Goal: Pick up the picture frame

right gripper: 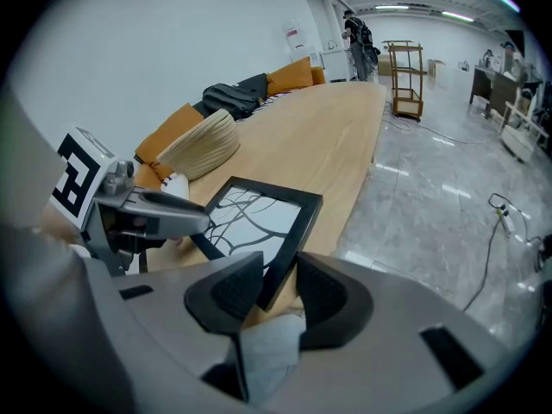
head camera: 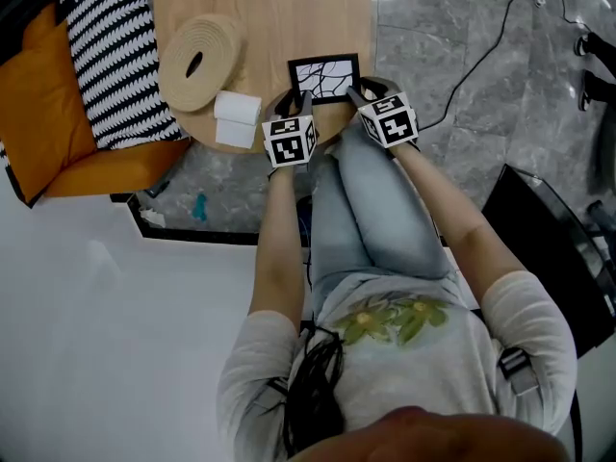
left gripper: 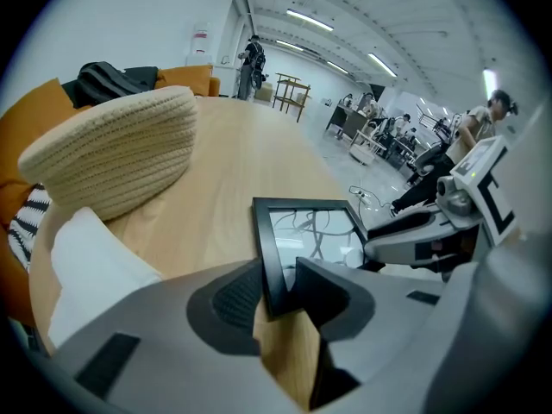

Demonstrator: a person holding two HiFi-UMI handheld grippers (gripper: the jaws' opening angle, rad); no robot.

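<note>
Left gripper [left gripper: 280,293]: jaws narrowed onto the near left corner of the black rectangular picture frame with a branch print [left gripper: 309,231], with a textured pad on either side of the rail. It looks gripped.

Right gripper [right gripper: 278,290]: same on the near right corner, pads against the rail.

The frame lies flat at the near end of the light wooden table [head camera: 279,12], close to the person's knees. A beige woven round basket [head camera: 199,61] and a white soft block [head camera: 237,118] sit to its left, apart from it.

Step as I read it: secure the grip, then lift. Both bites are shallow and catch only the corners, so squeeze evenly before raising. Lift both sides together, keep it level, and don't twist across the glass.
</note>
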